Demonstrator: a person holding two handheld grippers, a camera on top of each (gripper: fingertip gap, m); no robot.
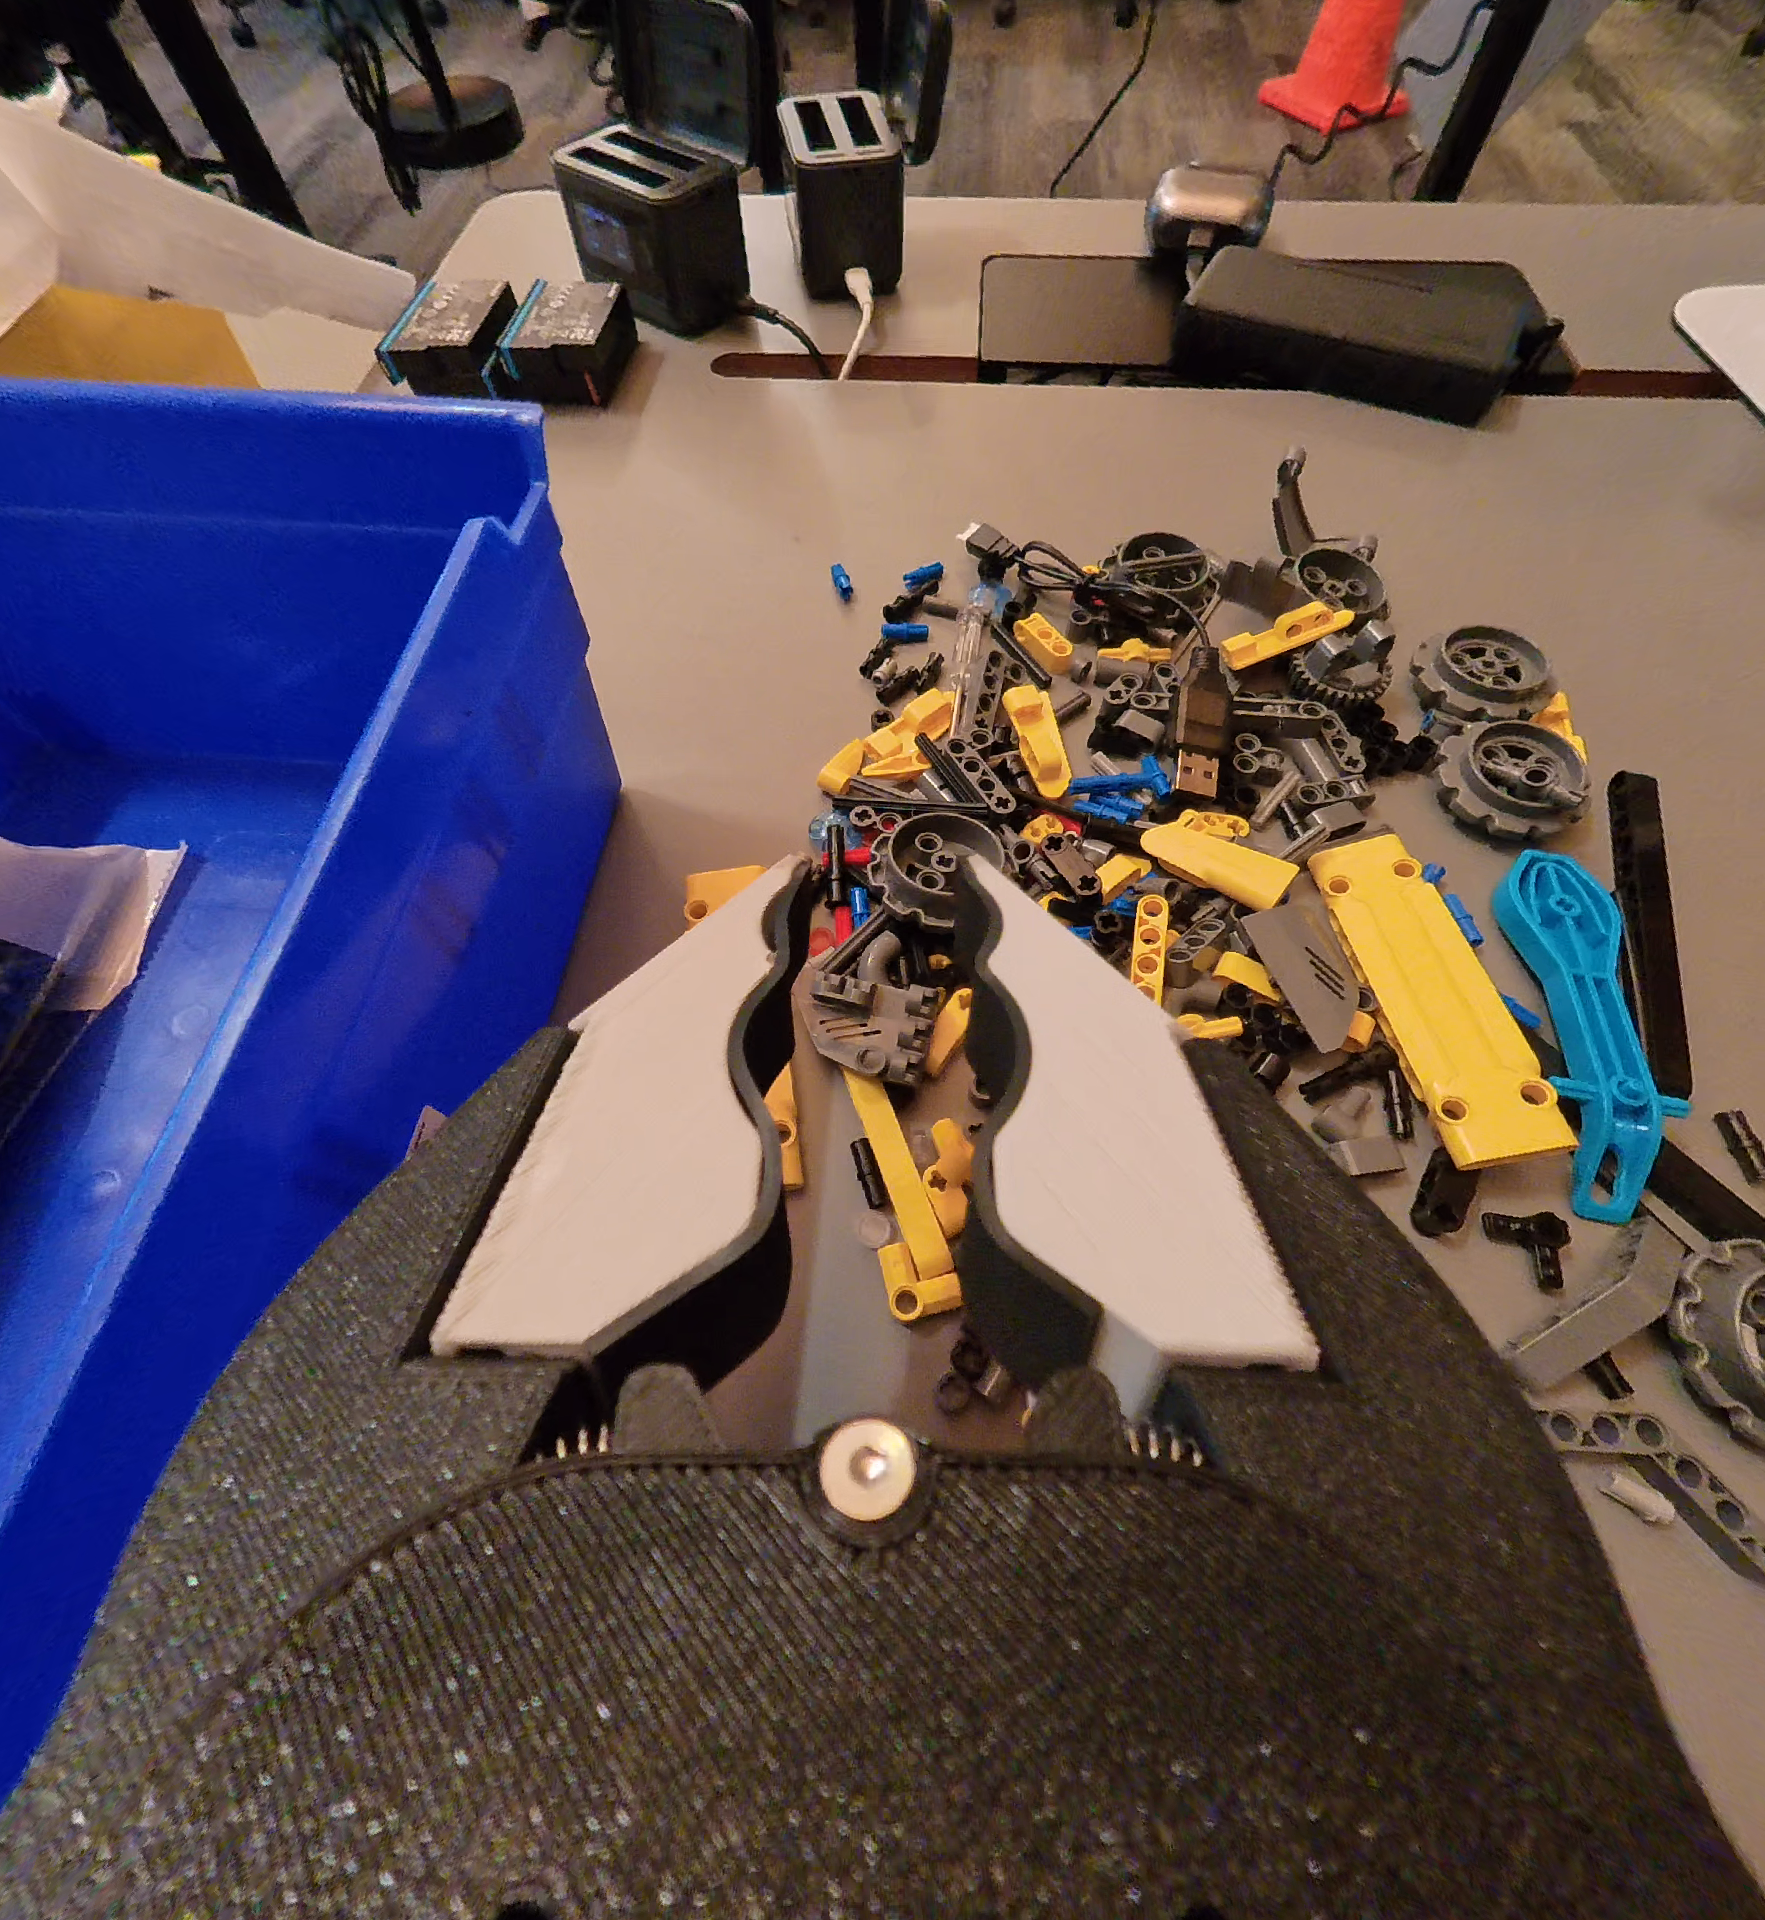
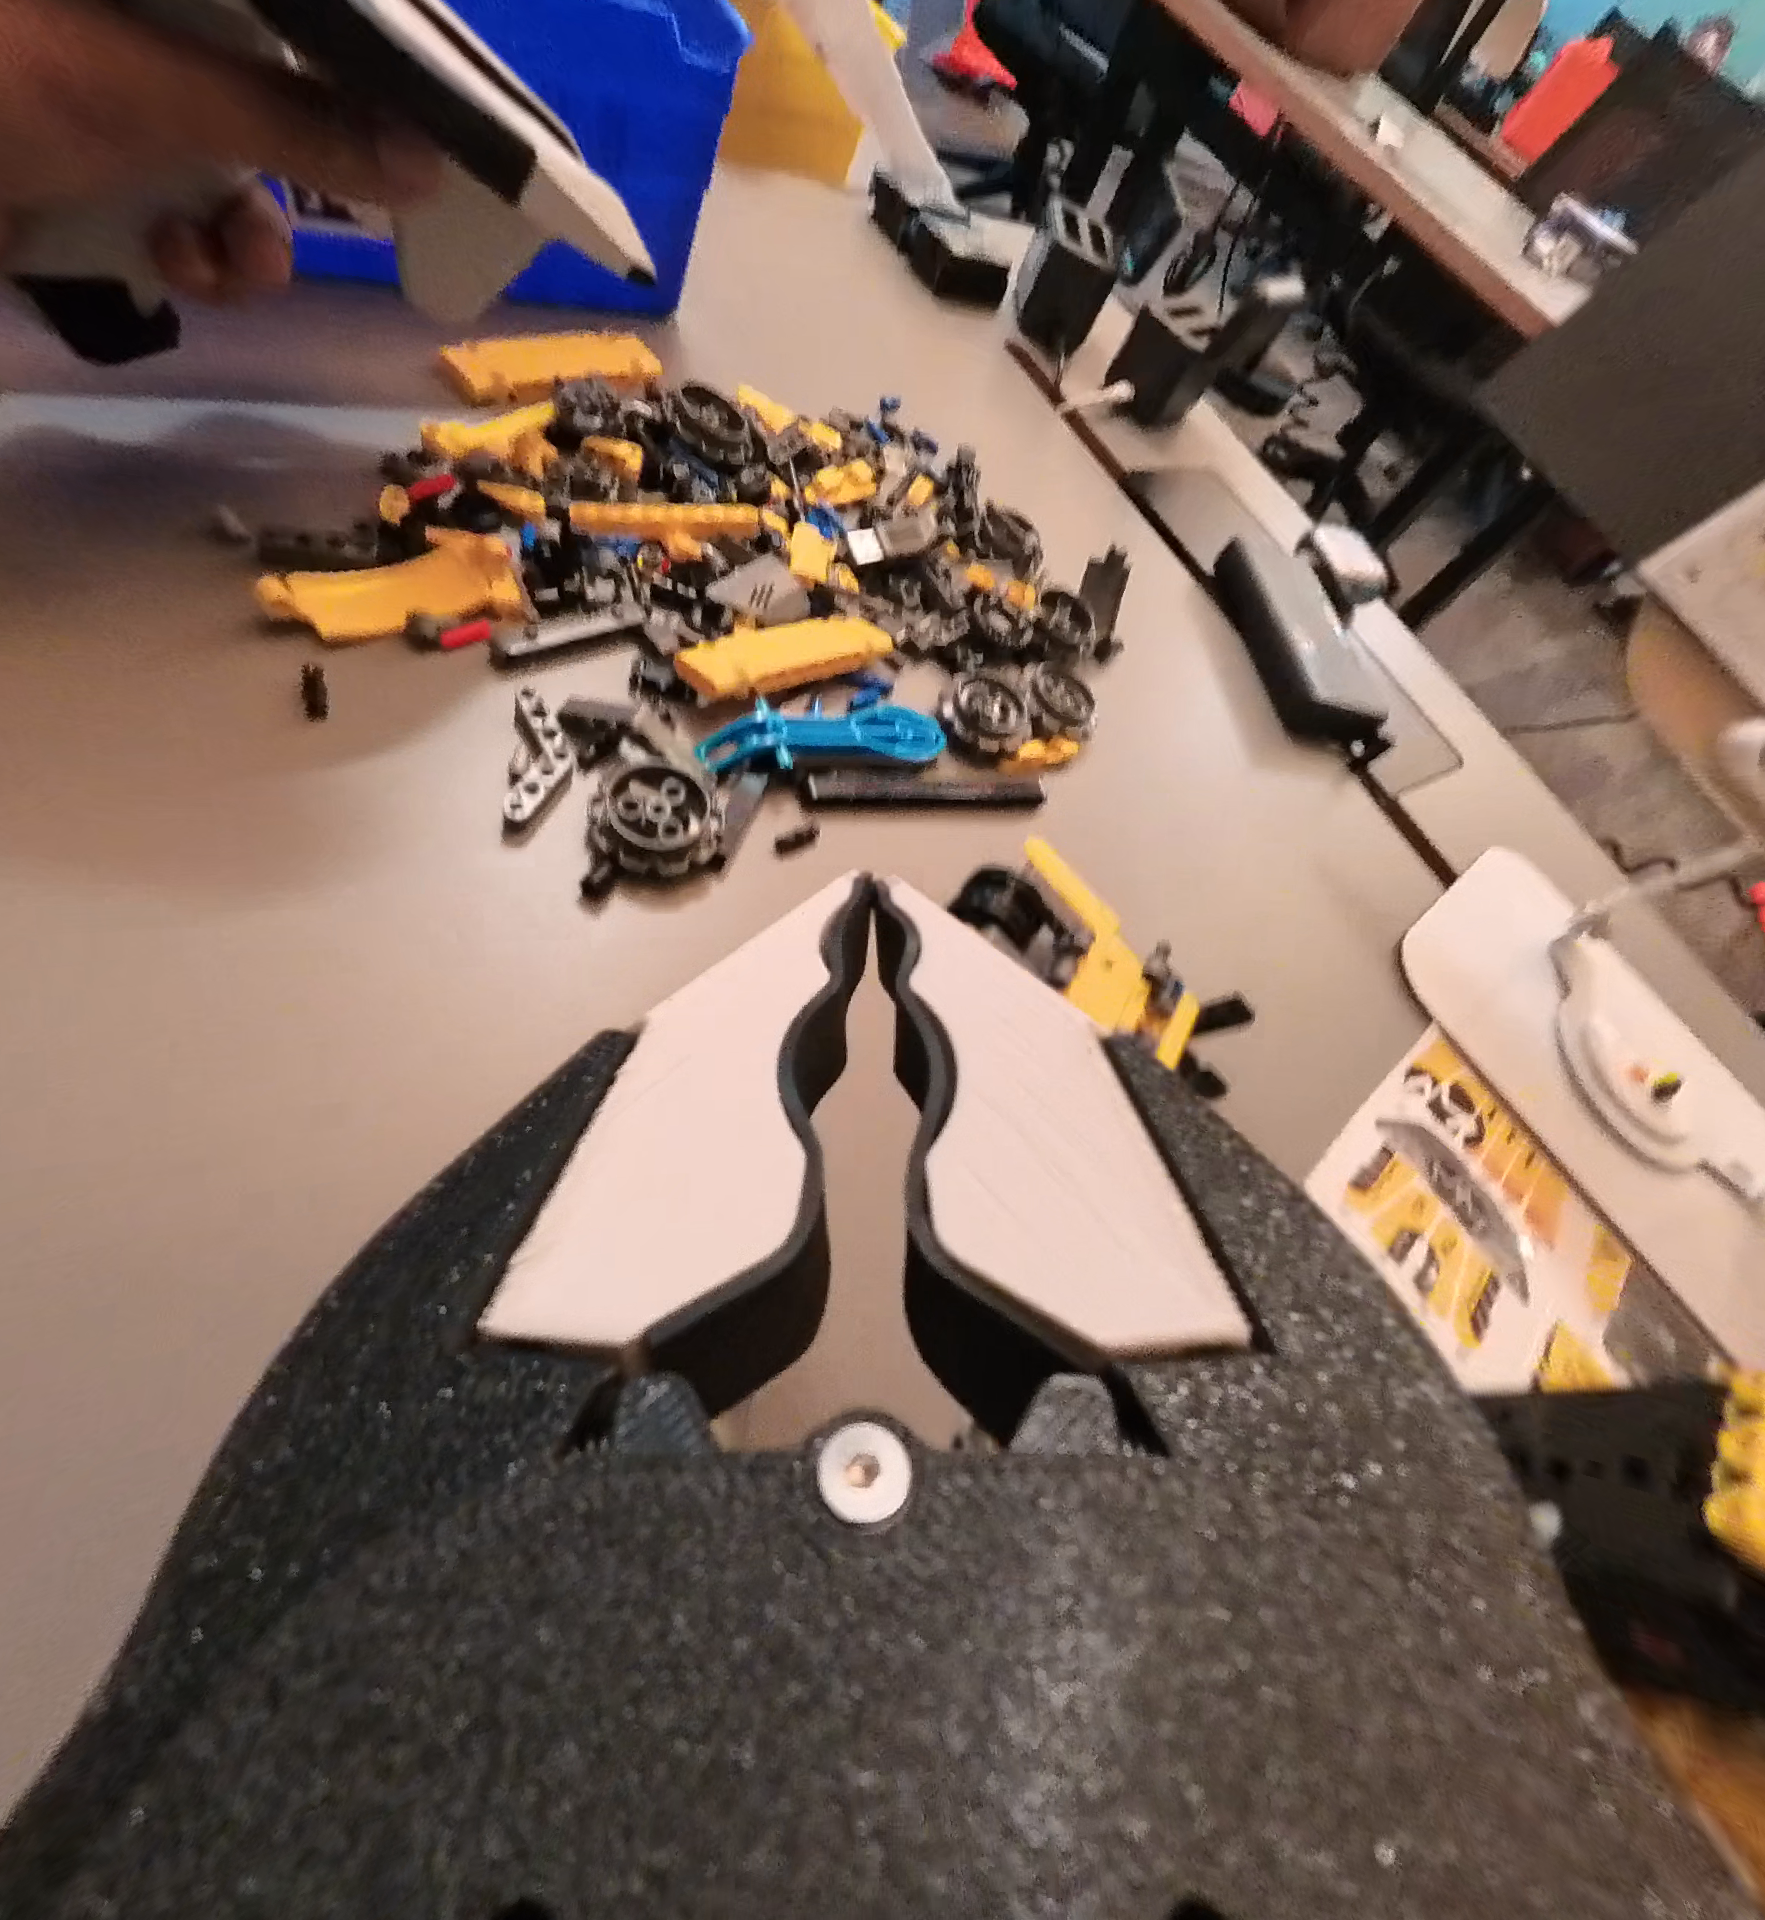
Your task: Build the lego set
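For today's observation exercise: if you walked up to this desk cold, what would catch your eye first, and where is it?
First, the heap of yellow, black and grey building pieces in the middle of the grey table, with a bright turquoise part at its right edge. Next, the big blue bin to its left. The left tongs stand open over the heap; the right tongs are shut, empty, short of it.

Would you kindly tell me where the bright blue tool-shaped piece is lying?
In the left wrist view the bright blue piece lies on the pile's right edge, between the long yellow panel and a black beam.
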